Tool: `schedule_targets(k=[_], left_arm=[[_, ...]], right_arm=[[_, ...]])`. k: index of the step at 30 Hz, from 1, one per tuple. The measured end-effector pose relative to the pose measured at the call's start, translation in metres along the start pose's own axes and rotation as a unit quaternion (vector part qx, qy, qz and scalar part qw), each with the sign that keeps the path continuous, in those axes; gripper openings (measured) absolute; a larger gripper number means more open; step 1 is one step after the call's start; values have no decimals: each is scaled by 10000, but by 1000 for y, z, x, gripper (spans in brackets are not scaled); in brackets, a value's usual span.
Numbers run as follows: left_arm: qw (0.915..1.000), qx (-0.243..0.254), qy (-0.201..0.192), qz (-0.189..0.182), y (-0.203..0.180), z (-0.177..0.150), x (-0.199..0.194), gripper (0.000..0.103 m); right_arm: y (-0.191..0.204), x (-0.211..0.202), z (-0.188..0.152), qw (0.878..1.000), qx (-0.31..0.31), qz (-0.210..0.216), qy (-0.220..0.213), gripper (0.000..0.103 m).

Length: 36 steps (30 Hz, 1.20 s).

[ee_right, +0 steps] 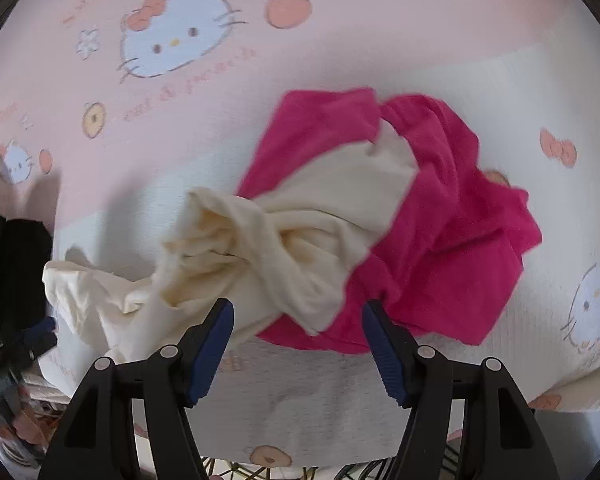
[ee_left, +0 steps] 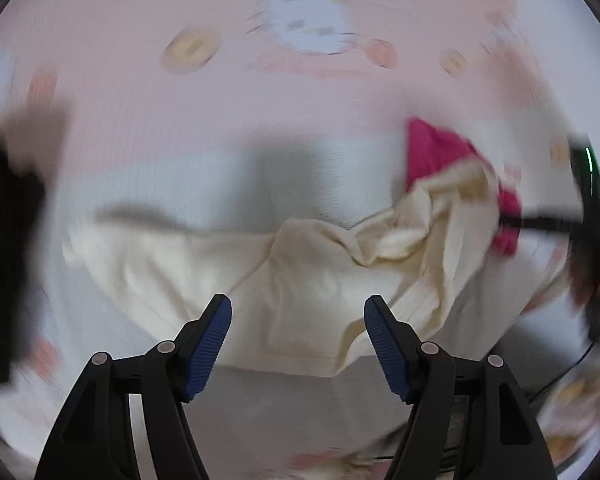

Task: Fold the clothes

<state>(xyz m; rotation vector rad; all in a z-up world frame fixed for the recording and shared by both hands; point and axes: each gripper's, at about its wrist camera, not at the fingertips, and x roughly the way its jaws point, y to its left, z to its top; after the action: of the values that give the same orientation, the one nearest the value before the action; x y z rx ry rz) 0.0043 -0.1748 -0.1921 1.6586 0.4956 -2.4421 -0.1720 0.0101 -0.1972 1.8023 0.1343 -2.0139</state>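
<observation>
a cream garment (ee_right: 260,240) lies crumpled on a bed covered by a pink cartoon-print sheet (ee_right: 100,92), and its bunched, twisted end rests on top of a bright pink garment (ee_right: 452,240) that is also rumpled. in the left wrist view the cream garment (ee_left: 228,272) spreads flatter toward the left, with the pink garment (ee_left: 432,152) showing only behind its far right end. neither piece lies folded.

the left gripper (ee_left: 298,340) hangs above the flatter part of the cream cloth with its jaws wide apart and nothing between them. the right gripper (ee_right: 298,340) hangs over the spot where cream and pink overlap, jaws equally wide and holding nothing.

the main risk sits at that overlap. if the right jaws close there, they can pinch both layers at once, and lifting the cream piece would drag the pink one along and tangle them further. the twisted knot of cream cloth is another trap: gripping a bunch rather than a single edge would keep the twist in, so any fold made after it comes out lumpy. the soft bedding may also rise into the jaws if they press down too deep. the left view is smeared by motion, so edges there are hard to judge, and a grab aimed from it could miss the hem.
</observation>
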Motion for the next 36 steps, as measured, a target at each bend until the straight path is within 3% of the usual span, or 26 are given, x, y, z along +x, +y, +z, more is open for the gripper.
schedule_targets(k=[3,7,12,17,21,25,27,29,31,36], left_arm=[[9976,668,-173,46,-27,-4,-3,67],[9944,1041,-172,112,-53,-5,7,67],[9900,1394,94,-193,-75,-14,17,67],[9875,1508,271,-380,-92,-25,27,67],[9878,1535,205,-134,-95,-23,47,67],[9913,1278,294,-137,-88,-13,66,41],[9932,1083,357,-227,-82,-8,68,36],[9942,960,344,-338,-77,-4,65,31],[9945,915,304,-409,-74,-3,60,24],[9949,1002,95,-100,-67,1,56,15]], right_arm=[[-13,6,-1,9999,149,9,30,66],[-8,2,-6,9995,-221,-136,-182,66],[10,0,-17,9919,-1115,-438,-416,66],[21,18,-29,9757,-1928,-943,-433,66],[16,31,-30,9719,-1923,-1221,-589,66],[18,34,-26,9705,-1831,-1352,-796,65],[22,36,-23,9686,-1877,-1396,-847,56],[27,40,-23,9645,-1985,-1537,-818,39],[31,43,-22,9605,-2102,-1681,-706,15],[29,34,-20,9710,-1947,-1267,-558,11]])
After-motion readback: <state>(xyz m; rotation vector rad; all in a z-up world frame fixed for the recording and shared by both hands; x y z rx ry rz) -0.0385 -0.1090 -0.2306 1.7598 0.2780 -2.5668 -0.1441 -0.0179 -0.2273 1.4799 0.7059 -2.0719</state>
